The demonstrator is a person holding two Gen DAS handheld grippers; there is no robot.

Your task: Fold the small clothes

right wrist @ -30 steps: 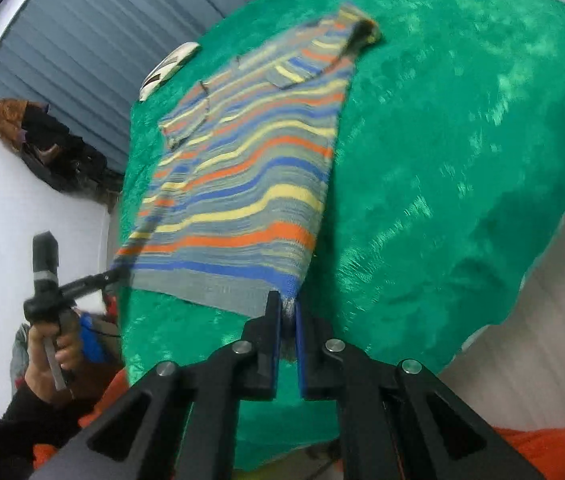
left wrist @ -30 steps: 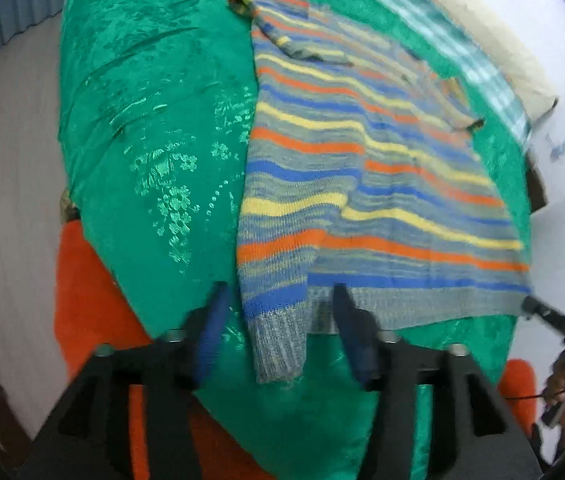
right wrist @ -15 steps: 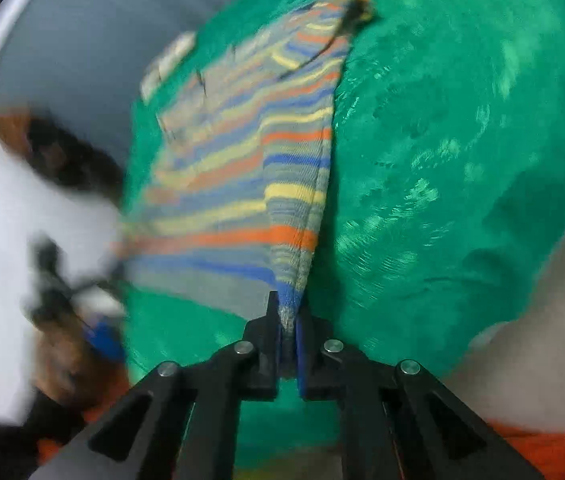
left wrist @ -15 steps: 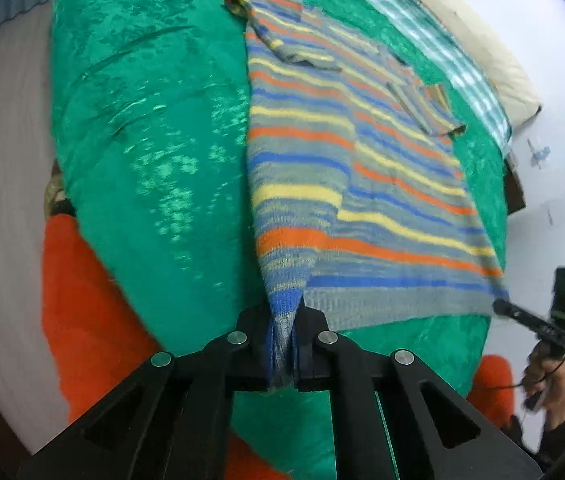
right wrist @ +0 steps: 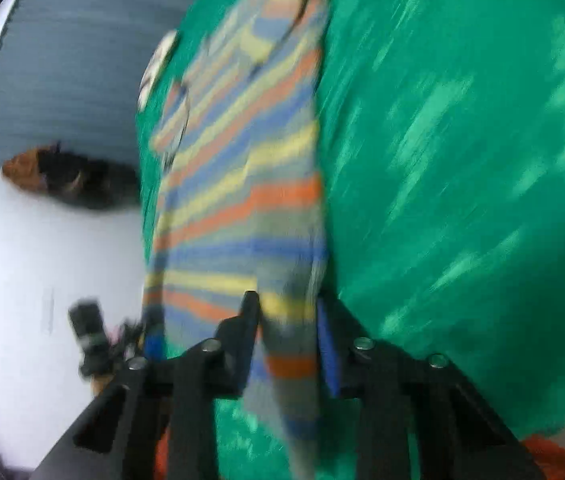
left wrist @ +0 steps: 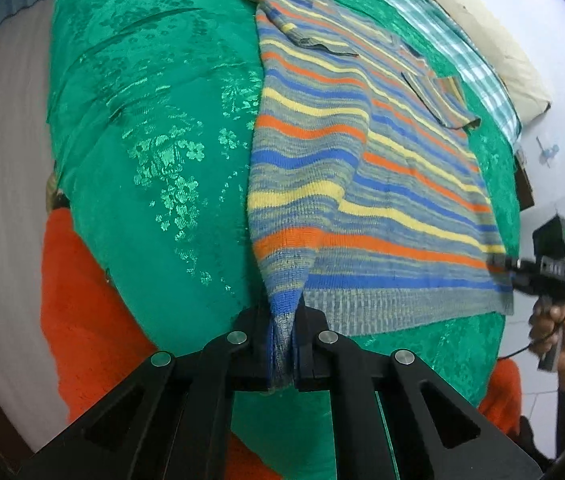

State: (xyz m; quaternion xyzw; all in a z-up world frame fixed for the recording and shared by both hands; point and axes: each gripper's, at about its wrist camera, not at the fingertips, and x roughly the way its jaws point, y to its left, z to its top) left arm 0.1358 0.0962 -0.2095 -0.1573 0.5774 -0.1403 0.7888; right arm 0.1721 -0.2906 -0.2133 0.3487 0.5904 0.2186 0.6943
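A small striped knit sweater (left wrist: 362, 168), grey with orange, yellow and blue bands, lies on a green bedspread (left wrist: 154, 128). My left gripper (left wrist: 282, 344) is shut on the sweater's near left hem corner, which rises in a peak from the bed. In the blurred right wrist view, my right gripper (right wrist: 286, 344) has its jaws apart with the sweater (right wrist: 242, 168) hanging between them; the fabric drapes past the fingers. The right gripper also shows at the right edge of the left wrist view (left wrist: 538, 272), by the sweater's other hem corner.
An orange blanket (left wrist: 78, 300) hangs below the bed's near edge. A checked sheet and cream pillow (left wrist: 482, 40) lie at the far side. A grey corrugated wall (right wrist: 82, 40) and a dark bundle (right wrist: 66, 172) show in the right wrist view.
My left gripper closed on the hem corner and holds it up. My right gripper, shut on its corner before, now has its jaws apart, and its view has swung fast.
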